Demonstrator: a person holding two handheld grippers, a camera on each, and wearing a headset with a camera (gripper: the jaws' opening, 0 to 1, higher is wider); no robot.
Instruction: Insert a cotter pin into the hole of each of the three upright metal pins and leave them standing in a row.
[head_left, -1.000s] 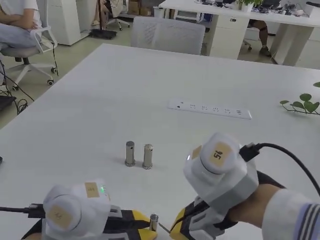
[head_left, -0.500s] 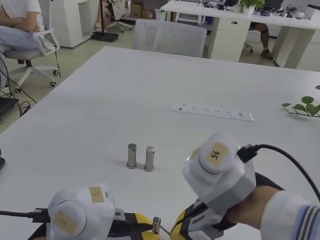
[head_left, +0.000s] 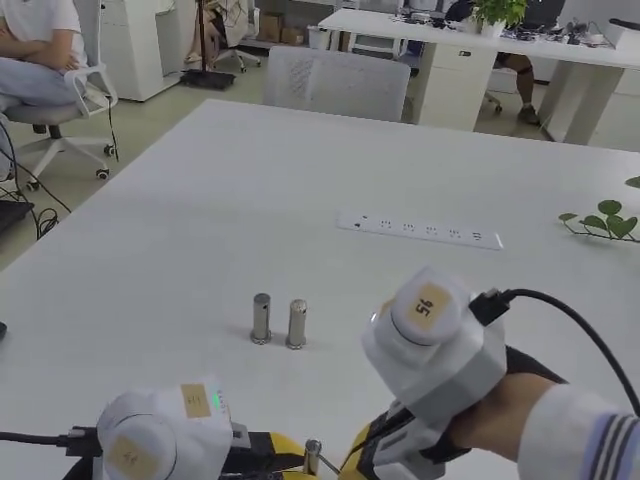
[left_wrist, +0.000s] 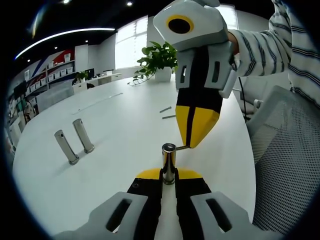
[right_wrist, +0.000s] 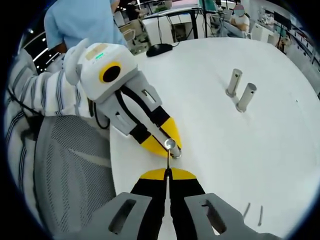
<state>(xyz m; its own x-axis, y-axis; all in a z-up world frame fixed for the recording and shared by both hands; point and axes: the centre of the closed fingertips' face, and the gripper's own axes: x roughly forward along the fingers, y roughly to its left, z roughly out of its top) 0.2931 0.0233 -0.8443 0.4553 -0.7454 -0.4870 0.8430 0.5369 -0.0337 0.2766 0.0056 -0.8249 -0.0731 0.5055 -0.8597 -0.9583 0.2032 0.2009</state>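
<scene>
Two upright metal pins stand side by side mid-table. A third metal pin is upright at the near edge, with my left gripper shut on its lower part. My right gripper is shut on a thin cotter pin whose tip meets the head of the held pin. In the head view the left gripper and right gripper face each other across that pin. Whether the cotter pin's tip is inside the hole cannot be told.
Two loose cotter pins lie on the white table beyond the right gripper. A white power strip lies farther back and a green plant reaches in at the right edge. A chair stands behind the table.
The head camera has shifted a little. Both grippers stay together at the near edge around the held pin; the two standing pins have not moved.
</scene>
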